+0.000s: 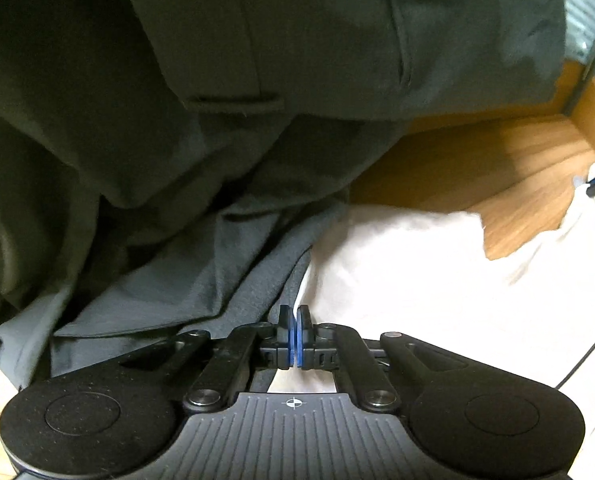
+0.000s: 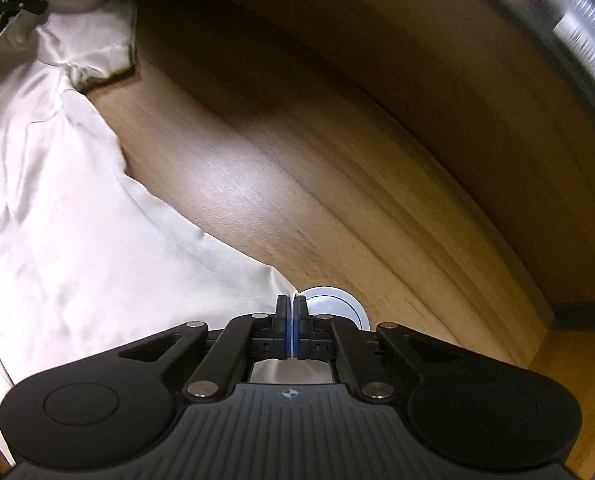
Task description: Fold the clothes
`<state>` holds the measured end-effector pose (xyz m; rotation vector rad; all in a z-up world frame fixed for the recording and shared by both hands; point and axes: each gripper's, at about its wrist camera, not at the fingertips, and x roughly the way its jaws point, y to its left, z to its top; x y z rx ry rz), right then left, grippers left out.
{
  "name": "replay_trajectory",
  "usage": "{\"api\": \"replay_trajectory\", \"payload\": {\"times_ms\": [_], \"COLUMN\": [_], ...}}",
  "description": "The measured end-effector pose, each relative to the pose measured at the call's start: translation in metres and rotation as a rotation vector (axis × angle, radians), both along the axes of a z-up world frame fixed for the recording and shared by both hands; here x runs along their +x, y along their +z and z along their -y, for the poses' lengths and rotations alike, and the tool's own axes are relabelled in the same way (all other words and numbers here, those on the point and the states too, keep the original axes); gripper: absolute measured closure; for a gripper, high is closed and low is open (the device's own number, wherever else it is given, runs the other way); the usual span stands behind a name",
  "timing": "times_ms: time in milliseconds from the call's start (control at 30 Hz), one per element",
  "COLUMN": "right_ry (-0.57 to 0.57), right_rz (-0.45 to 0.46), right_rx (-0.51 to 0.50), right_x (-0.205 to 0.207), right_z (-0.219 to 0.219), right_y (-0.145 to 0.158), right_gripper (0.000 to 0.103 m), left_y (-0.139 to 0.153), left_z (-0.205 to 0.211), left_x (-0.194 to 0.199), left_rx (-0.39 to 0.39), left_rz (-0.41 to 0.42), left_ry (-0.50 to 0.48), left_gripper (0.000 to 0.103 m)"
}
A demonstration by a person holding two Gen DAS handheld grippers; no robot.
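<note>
Beside white cloth (image 2: 57, 220) edge, bare tabletop (image 2: 297, 184).

Matte black left gripper (image 1: 295, 312) and right gripper (image 2: 292, 302): each carries 2 blue-padded fingers, ribbed grey housing marked with a small crosshair, 2 round black end caps, and linkage bars pinned with silver screws.

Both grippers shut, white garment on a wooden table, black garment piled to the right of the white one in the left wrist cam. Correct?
Not quite. In the left wrist view the dark garment is piled to the left of the white garment, not the right. The rest holds: left gripper and right gripper are shut, and the white cloth lies on the wooden table.
</note>
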<state>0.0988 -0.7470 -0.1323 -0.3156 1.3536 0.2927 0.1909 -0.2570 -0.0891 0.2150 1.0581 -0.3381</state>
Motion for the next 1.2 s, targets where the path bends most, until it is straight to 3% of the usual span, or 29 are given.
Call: {"api": "replay_trajectory", "payload": {"times_ms": [267,667,1033,1200], "right_ry": [-0.057,-0.171,-0.246,-0.273], "right_rz": [0.1,0.228,0.316,0.296], "right_rx": [-0.009,-0.083,-0.133,-0.129], "right_x": [-0.064,-0.173,-0.258,-0.282], "right_z": [-0.021,-0.071,-0.094,-0.104], "right_y": [0.042,0.066,0.067,0.048], "right_gripper": [0.103,0.103,0.103,0.102], "left_y": [0.04,0.086,0.08,0.056], "left_z": [-0.015,-0.017,-0.018,-0.027], "left_x": [-0.062,-0.165,-0.211,-0.232], "left_rx": [-0.053,-0.099,-0.087,-0.067], "left_rz": [0.077,0.174,0.17,0.116], "left_ry": [-0.012,-0.017,0.03,0.013], "left_gripper": [0.1,0.101,0.101,0.1]}}
